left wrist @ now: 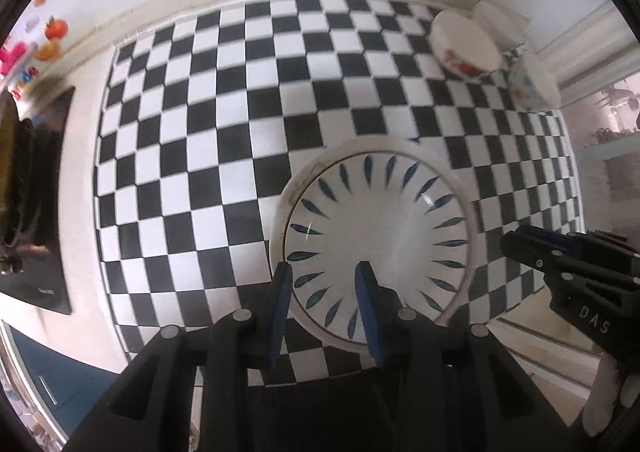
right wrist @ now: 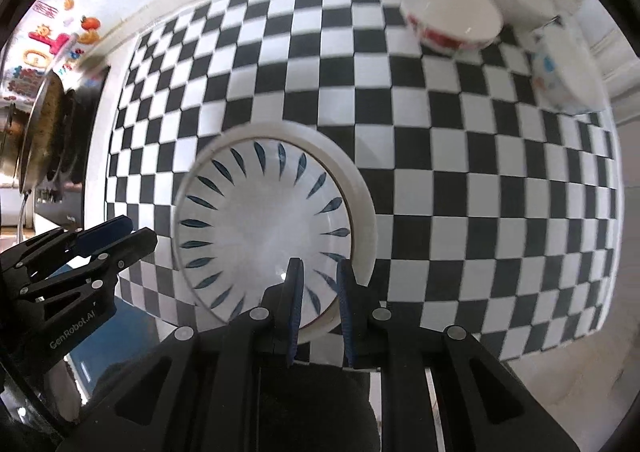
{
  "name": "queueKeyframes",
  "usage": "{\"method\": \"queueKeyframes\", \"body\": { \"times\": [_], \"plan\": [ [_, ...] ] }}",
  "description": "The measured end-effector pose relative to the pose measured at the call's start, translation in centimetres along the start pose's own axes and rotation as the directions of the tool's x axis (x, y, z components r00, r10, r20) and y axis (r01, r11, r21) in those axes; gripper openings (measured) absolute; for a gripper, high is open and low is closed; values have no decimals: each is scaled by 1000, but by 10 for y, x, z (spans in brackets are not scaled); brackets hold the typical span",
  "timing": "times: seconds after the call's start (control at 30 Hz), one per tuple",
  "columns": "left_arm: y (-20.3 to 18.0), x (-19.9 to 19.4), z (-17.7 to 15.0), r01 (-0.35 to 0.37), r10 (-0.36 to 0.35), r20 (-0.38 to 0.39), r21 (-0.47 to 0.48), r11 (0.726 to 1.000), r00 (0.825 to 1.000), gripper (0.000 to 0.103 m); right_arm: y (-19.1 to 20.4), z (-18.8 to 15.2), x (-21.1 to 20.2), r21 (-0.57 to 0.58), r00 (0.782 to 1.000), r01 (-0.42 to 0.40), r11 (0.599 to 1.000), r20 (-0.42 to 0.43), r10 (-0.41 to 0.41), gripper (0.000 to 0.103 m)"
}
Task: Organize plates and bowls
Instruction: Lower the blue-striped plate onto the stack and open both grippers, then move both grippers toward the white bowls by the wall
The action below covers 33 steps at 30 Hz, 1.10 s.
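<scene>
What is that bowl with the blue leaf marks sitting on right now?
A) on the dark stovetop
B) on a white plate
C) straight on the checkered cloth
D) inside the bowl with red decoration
B: the white plate shows as a wider rim all around the blue-leaf bowl, with the checkered cloth under both.
</scene>
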<state>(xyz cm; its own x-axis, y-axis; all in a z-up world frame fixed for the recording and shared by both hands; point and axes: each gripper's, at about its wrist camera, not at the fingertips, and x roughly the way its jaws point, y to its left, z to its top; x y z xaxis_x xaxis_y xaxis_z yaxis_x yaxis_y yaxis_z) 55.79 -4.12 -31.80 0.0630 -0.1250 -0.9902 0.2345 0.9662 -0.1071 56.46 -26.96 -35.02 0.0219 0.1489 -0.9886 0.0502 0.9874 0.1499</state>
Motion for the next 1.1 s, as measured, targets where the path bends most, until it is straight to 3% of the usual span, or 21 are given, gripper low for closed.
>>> {"method": "queueKeyframes", "body": {
  "times": [0.23, 0.5, 1.1],
  "plan": [
    [-6, -49, -9, -16, 14, 49, 34, 999, 999, 30, 13, -26, -65, 38, 994, 39, 999, 99, -42, 19],
    [-11, -85, -22, 17, -19, 71, 27, 999, 997, 30, 34, -57, -120, 48, 981, 85, 995, 172, -92, 19],
    [-20, -118, -41, 0, -4, 106, 44, 999, 994, 30, 44, -77, -151, 29, 980, 71, 997, 185, -75, 19]
  ]
}}
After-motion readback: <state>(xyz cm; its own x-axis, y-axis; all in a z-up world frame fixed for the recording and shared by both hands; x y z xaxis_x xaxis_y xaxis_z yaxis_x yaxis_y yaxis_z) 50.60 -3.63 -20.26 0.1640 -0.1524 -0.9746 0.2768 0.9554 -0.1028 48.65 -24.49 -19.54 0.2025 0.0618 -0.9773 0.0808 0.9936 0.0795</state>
